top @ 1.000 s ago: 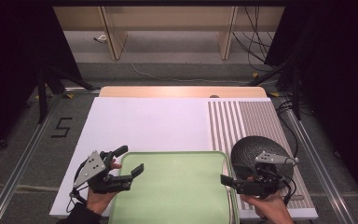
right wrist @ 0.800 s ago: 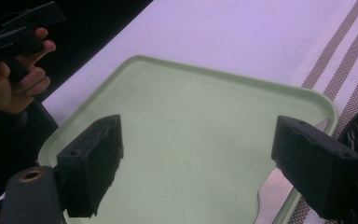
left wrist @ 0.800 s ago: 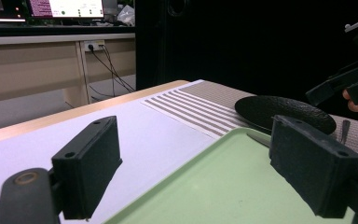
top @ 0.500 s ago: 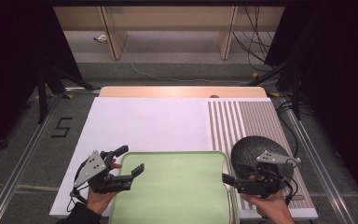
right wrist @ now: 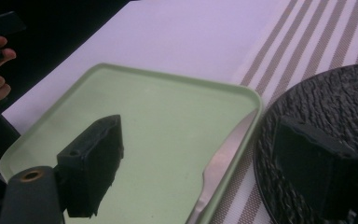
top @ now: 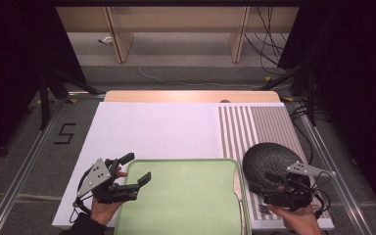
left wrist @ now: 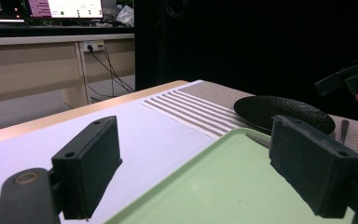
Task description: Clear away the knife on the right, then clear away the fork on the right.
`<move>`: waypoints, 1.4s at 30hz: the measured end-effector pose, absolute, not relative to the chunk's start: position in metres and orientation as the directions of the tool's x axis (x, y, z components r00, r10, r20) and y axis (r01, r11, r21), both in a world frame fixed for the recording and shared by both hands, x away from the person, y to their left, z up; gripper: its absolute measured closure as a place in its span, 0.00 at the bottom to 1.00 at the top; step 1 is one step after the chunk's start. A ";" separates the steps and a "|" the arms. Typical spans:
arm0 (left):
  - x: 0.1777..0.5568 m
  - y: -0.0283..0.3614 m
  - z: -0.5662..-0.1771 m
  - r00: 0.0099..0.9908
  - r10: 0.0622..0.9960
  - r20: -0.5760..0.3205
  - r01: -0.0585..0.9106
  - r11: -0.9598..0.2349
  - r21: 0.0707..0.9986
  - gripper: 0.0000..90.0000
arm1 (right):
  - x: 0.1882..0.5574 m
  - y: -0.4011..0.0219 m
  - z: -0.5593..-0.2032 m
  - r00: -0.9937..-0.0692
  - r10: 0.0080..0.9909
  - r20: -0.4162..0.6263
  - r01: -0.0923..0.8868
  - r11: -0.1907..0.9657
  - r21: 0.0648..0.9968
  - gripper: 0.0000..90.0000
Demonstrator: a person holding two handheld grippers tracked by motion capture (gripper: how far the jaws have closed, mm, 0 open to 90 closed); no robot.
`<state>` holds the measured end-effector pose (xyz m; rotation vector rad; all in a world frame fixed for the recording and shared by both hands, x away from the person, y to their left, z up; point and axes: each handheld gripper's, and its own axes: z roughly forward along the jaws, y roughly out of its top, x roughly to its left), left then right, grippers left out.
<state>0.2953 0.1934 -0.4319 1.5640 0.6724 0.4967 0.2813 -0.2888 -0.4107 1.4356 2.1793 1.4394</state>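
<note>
A light green tray (top: 186, 200) lies at the near edge of the white table top, with nothing on it. My left gripper (top: 136, 169) hovers open over the tray's left rim, its jaws wide apart (left wrist: 200, 172). A black textured plate (top: 267, 159) sits on the striped mat to the tray's right. My right gripper (top: 260, 183) is open above the plate's near edge and points left toward the tray (right wrist: 158, 121). A knife (right wrist: 223, 163) lies against the tray's right rim, between the tray and the plate (right wrist: 326, 102).
The striped placemat (top: 259, 127) covers the right part of the white surface (top: 152, 132). A fork (top: 263, 209) lies on the mat near the front edge, partly under my right hand. Dark stands and cables flank the table on the floor.
My right gripper has drifted slightly to the right over the plate. My left gripper has stayed where it was, still open.
</note>
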 end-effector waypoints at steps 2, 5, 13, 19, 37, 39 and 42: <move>0.295 0.193 -0.432 0.734 0.676 -0.074 0.128 -0.030 0.991 0.18 | 0.279 -0.293 -0.411 -0.518 0.783 0.344 0.621 0.067 0.781 0.19; 0.294 0.194 -0.431 0.734 0.675 -0.071 0.123 -0.029 0.992 0.18 | 0.276 -0.298 -0.410 -0.507 0.793 0.338 0.619 0.062 0.783 0.19; 0.295 0.192 -0.432 0.736 0.674 -0.065 0.123 -0.038 0.992 0.18 | 0.266 -0.316 -0.409 -0.466 0.828 0.313 0.616 0.050 0.786 0.19; 0.295 0.193 -0.432 0.734 0.676 -0.069 0.123 -0.033 0.992 0.18 | 0.259 -0.328 -0.409 -0.433 0.860 0.269 0.613 0.062 0.787 0.19; 0.294 0.193 -0.432 0.731 0.679 -0.065 0.121 -0.036 0.992 0.18 | 0.248 -0.360 -0.418 -0.280 0.941 0.187 0.651 0.043 0.758 0.33; 0.294 0.193 -0.432 0.730 0.680 -0.065 0.121 -0.036 0.992 0.18 | 0.248 -0.367 -0.420 -0.245 0.952 0.184 0.662 0.026 0.749 0.39; 0.294 0.193 -0.432 0.731 0.680 -0.064 0.121 -0.037 0.992 0.18 | 0.248 -0.375 -0.423 -0.202 0.963 0.180 0.677 0.005 0.736 0.46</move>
